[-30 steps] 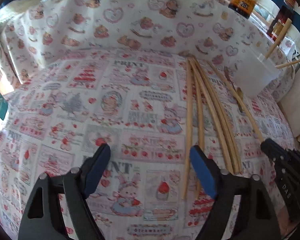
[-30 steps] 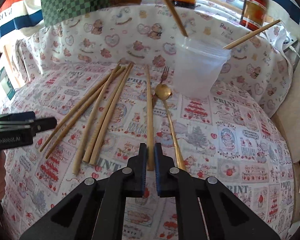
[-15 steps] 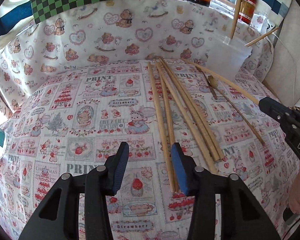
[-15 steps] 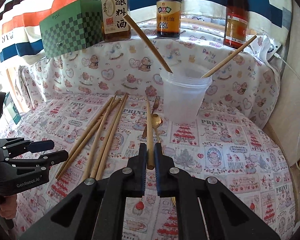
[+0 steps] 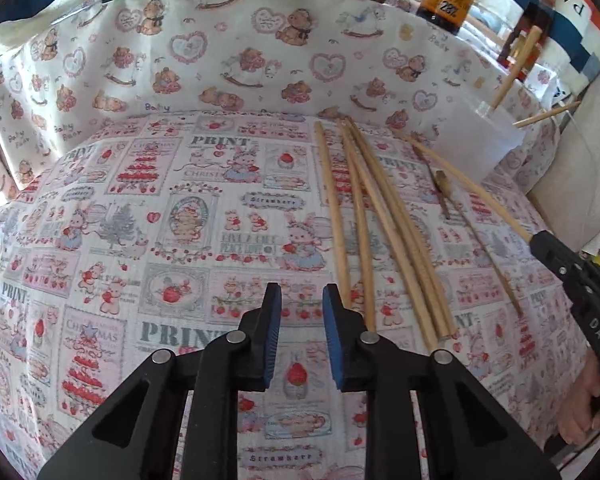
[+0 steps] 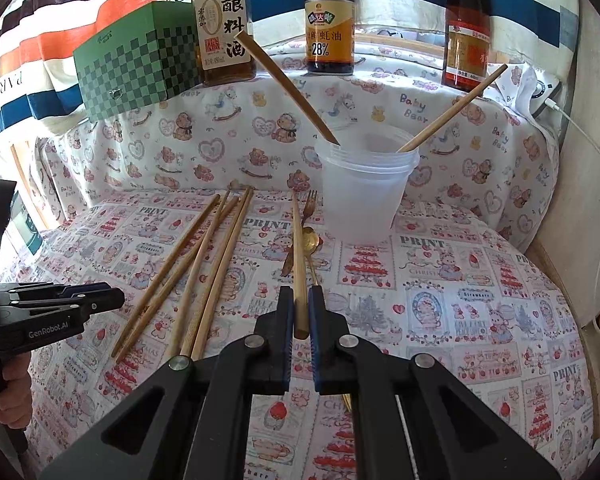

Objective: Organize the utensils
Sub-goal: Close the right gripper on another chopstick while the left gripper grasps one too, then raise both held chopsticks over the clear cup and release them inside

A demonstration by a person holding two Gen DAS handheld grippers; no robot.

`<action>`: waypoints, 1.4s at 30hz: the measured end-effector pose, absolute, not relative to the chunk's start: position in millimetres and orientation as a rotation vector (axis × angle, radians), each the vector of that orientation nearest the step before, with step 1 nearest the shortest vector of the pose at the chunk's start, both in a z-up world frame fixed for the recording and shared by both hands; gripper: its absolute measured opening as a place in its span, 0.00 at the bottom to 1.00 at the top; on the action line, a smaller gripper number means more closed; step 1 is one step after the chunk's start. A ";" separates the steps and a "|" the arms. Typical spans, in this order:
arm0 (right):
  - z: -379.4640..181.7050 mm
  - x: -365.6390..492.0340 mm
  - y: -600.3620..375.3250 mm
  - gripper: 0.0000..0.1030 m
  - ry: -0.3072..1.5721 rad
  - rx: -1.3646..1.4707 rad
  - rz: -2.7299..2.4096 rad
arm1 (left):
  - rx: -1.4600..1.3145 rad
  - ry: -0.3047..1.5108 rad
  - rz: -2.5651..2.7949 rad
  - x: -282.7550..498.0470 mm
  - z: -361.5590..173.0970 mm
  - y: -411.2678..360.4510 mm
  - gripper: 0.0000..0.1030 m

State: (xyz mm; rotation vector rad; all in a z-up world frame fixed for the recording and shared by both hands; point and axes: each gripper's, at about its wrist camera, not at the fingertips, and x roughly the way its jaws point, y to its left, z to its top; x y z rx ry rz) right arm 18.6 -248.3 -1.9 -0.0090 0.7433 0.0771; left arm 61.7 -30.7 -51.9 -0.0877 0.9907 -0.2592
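Now right claw (image 6: pixel 299 312) pinches slim wooden chopstick (image 6: pixel 299 264); left claw (image 5: pixel 301 312) parted, nothing between pads.

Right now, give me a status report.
Right gripper shut on chopstick. Left gripper open, empty. Cup ahead holds two chopsticks; fork beside it.

Right gripper (image 6: pixel 299 322) clamped on a wooden chopstick (image 6: pixel 299 264), pads pressed to its near end, held low and pointing forward. Left gripper (image 5: pixel 301 334) to the left of that chopstick, blue pads parted by a narrow gap, gripping nothing. Bare fingers (image 6: pixel 8 396) wrapped round the left handle.
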 end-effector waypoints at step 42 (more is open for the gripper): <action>41.5 -5.6 -281.6 0.07 0.524 0.210 0.213 | -0.132 0.402 -0.211 -1.1 46.6 -2.8 0.04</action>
